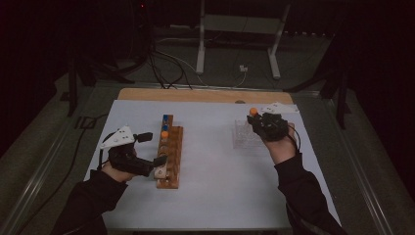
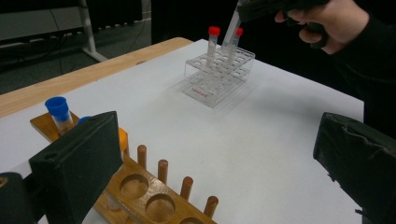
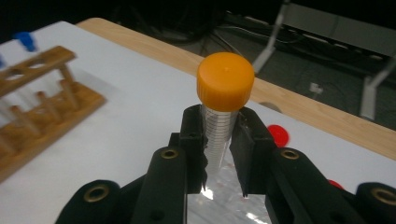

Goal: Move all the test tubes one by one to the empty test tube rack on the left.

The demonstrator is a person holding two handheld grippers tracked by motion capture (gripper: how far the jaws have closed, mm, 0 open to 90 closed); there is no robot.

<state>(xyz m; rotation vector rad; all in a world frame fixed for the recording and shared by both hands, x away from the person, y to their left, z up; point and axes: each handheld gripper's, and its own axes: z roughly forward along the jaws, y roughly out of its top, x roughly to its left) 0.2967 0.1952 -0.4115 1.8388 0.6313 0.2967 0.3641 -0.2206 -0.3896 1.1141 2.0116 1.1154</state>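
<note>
Right tool [image 3: 219, 140] clamped on orange-capped tube [image 3: 223, 100], tube's base hidden, left tool [image 2: 210, 154] wide open, empty.

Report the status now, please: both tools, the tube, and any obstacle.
Right tool shut on orange-capped clear plastic tube, above clear plastic rack. Left tool open, holding nothing, over wooden tube rack. Two red-capped tubes stand in the clear rack.

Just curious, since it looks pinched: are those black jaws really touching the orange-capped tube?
Touching. The right gripper view shows the right gripper with both jaws pressed against the orange-capped tube, just below its cap.
</note>
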